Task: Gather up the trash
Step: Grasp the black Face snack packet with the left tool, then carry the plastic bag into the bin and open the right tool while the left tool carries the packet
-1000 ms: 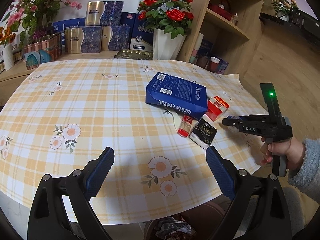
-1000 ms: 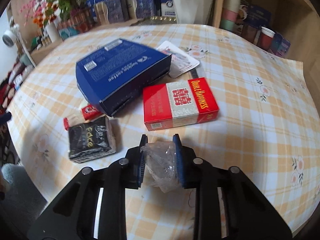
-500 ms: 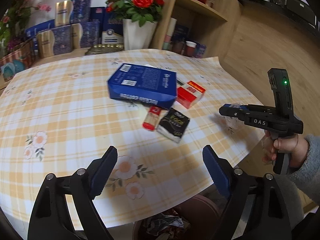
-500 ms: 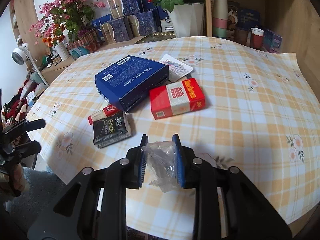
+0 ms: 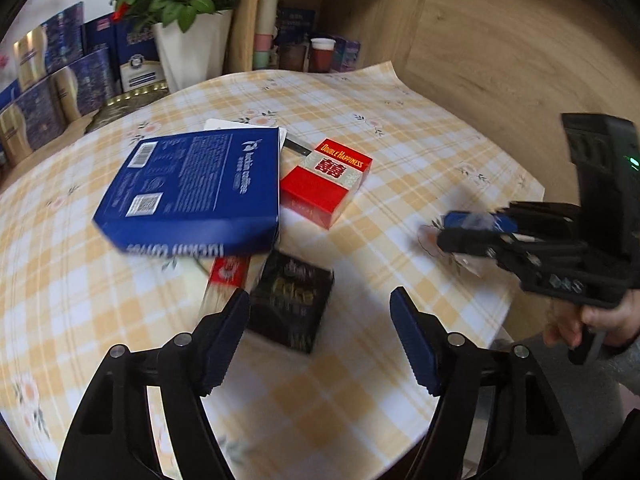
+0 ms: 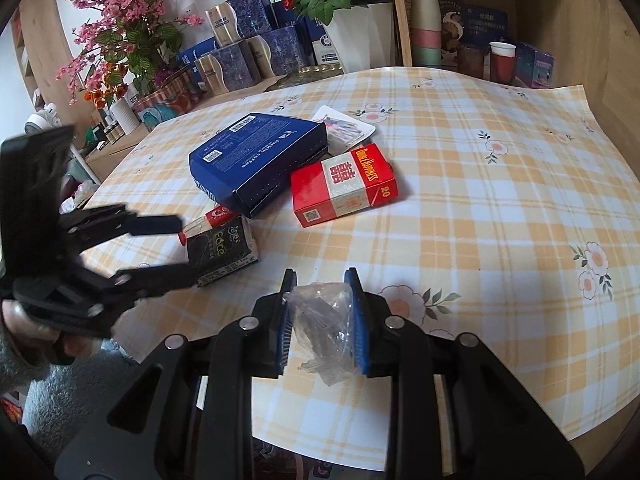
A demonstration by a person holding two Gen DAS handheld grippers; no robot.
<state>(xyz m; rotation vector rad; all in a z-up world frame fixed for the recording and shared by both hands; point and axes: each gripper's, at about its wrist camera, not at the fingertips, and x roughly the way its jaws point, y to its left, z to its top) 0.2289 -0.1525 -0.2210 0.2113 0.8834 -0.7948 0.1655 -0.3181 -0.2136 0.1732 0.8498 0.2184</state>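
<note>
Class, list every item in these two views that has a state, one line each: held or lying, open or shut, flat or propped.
left gripper: open, empty, over the black packet.
right gripper: shut on the clear plastic wrapper.
black packet: lying flat on the tablecloth.
blue coffee box: closed, propped on a red-and-white sachet.
red cigarette pack: closed, lying flat.
printed card: flat, partly under the box.

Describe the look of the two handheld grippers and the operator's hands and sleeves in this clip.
Both grippers are black, angular plastic frames with silver pivot screws and ribbed blue pads on the fingers. The right gripper carries an upright black block with a green indicator light. The left gripper has a similar block. Bare hands grip the handles; a fuzzy grey sleeve covers the left wrist. No cables visible.
</note>
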